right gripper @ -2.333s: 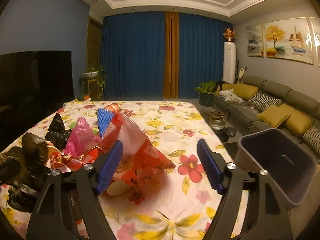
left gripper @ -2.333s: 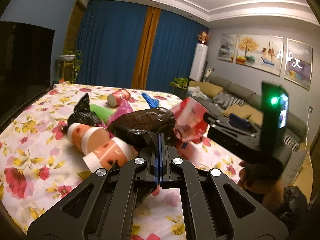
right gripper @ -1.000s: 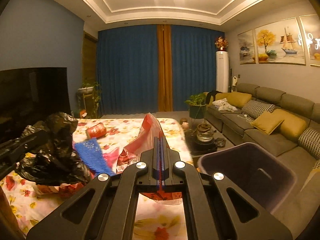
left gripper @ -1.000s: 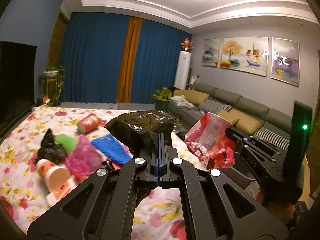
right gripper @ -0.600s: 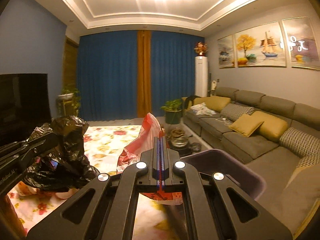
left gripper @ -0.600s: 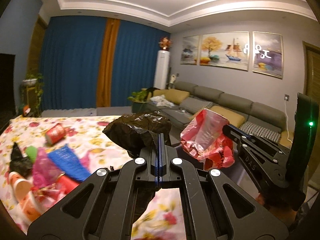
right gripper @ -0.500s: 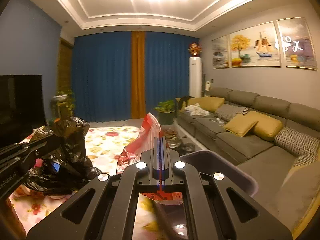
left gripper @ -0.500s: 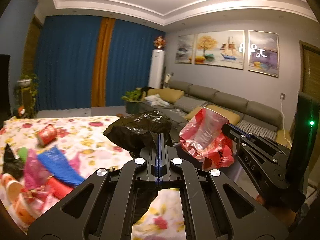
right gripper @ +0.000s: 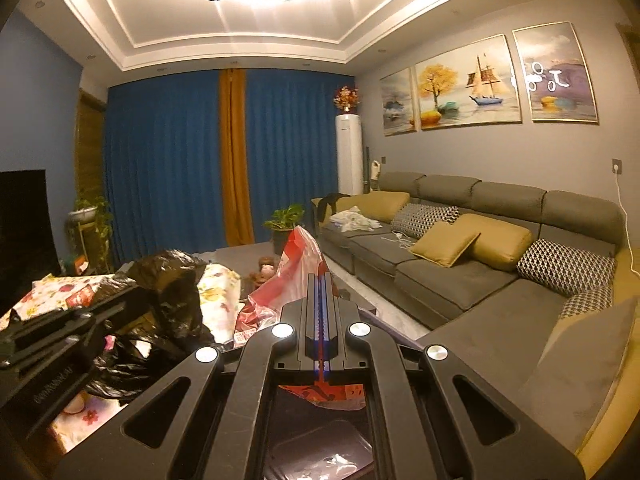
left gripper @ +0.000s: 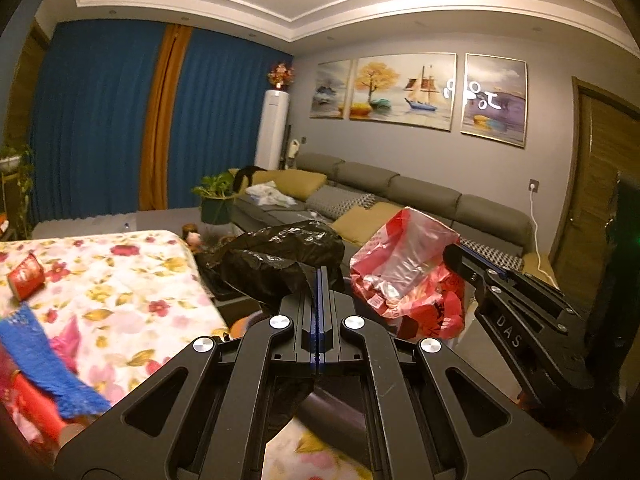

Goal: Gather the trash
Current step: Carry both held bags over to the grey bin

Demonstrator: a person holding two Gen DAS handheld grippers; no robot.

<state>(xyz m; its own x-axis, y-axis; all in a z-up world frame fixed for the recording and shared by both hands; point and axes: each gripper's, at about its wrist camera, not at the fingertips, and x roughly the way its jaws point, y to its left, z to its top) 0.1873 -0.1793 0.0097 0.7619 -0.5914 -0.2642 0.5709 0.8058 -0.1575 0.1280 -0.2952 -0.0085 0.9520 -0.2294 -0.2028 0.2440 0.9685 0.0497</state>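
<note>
With the left gripper point(left gripper: 319, 280) clamped on the black bag point(left gripper: 276, 258) and the right gripper point(right gripper: 319, 286) pinching the red wrapper point(right gripper: 298, 258), centre both over the bin point(right gripper: 320, 452) below before letting go.

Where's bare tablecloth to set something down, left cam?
Free: floral tablecloth between the red cup and the table's right edge. Crowded: lower left, around the blue wrapper and pink bag.
</note>
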